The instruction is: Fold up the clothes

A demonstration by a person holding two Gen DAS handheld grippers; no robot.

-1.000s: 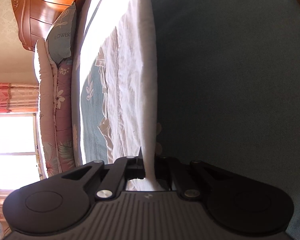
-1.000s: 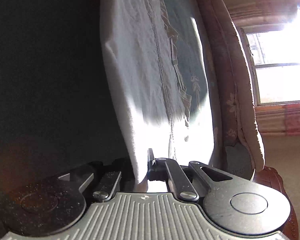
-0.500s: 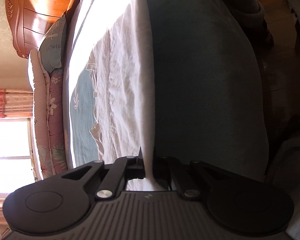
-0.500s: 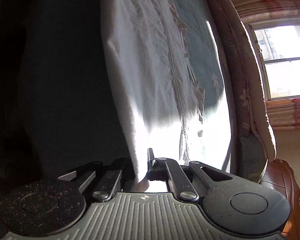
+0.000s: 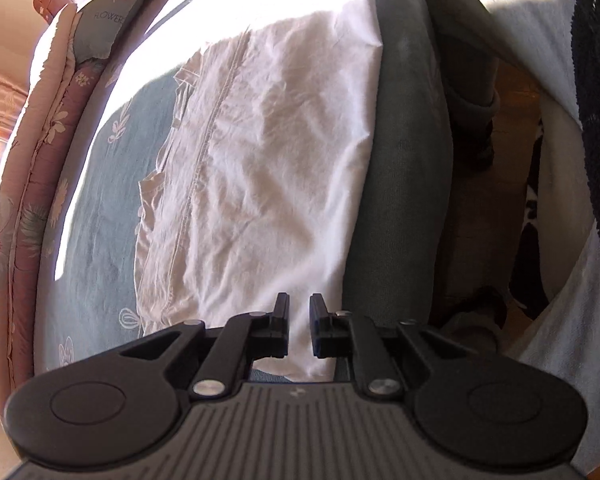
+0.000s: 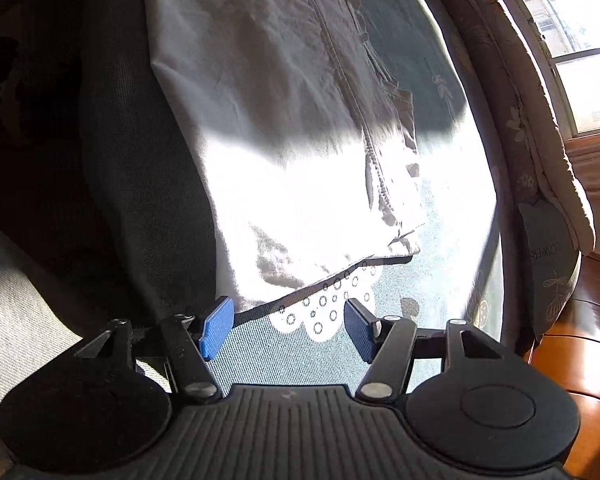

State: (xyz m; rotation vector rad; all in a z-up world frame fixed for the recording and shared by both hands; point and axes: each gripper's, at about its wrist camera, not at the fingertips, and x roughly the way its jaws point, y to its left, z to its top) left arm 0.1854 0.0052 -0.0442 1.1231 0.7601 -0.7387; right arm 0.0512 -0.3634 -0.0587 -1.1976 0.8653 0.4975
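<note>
Left wrist: the left claw is slightly parted, gripping nothing; the garment lies flat on the bed, long axis straight ahead.

Right wrist: the right claw is wide apart; the garment's near hem lies just ahead.

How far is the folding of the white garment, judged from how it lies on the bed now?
Done: the white garment lies flat on the blue bedsheet, one long edge along the bed's side. In hand: nothing; the left tongs are slightly apart above its near end, and the right tongs stand wide open beyond its other end. Left: it is long and wrinkled, so more folds probably remain.
</note>
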